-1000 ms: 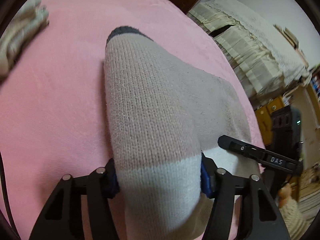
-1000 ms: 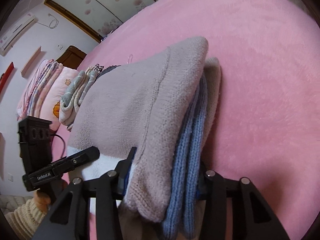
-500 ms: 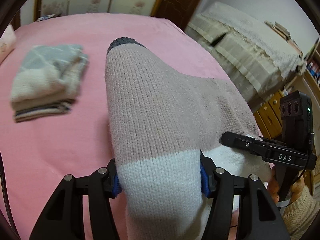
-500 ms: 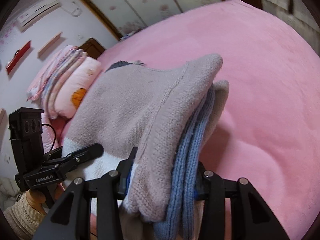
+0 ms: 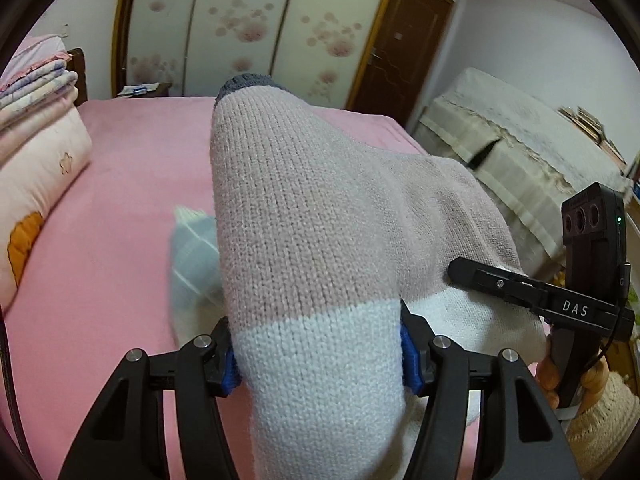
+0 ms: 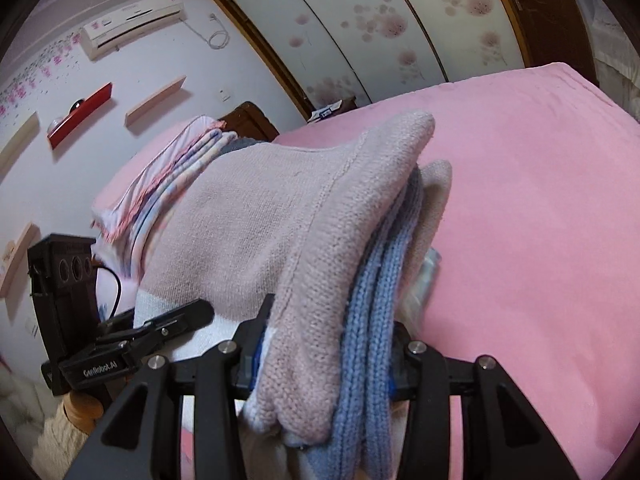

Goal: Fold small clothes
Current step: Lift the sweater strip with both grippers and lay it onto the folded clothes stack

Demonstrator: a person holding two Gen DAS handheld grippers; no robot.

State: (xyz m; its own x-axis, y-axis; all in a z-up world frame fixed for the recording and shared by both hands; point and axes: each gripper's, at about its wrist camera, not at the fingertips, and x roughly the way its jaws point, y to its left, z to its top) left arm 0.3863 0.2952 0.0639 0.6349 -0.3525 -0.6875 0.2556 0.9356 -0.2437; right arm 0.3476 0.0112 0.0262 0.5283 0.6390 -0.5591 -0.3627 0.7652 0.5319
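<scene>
A folded knit garment (image 5: pixel 304 216), pinkish-beige with a white band and a dark grey end, hangs above the pink bed (image 5: pixel 100 208). My left gripper (image 5: pixel 320 356) clamps its white band; the jaws are easing open a little, and the blue pads still press on the knit. In the right wrist view the garment (image 6: pixel 280 220) shows blue knit layers underneath, and my right gripper (image 6: pixel 324 364) is shut on that edge. Each gripper shows in the other's view: the right gripper (image 5: pixel 520 292) and the left gripper (image 6: pixel 152 332). A blurred grey checked folded pile (image 5: pixel 192 256) lies below the garment.
A pink pillow (image 5: pixel 36 184) and folded quilts (image 5: pixel 32 92) lie at the head of the bed on the left. Floral wardrobe doors (image 5: pixel 248 28) and a brown door (image 5: pixel 400 48) stand behind. Cloth-covered furniture (image 5: pixel 520 140) stands right of the bed. The bed (image 6: pixel 540 200) stretches right.
Both grippers have risen and swung across the bed with the garment between them. The folded grey pile, earlier at the left, now lies under the garment. More of the room shows.
</scene>
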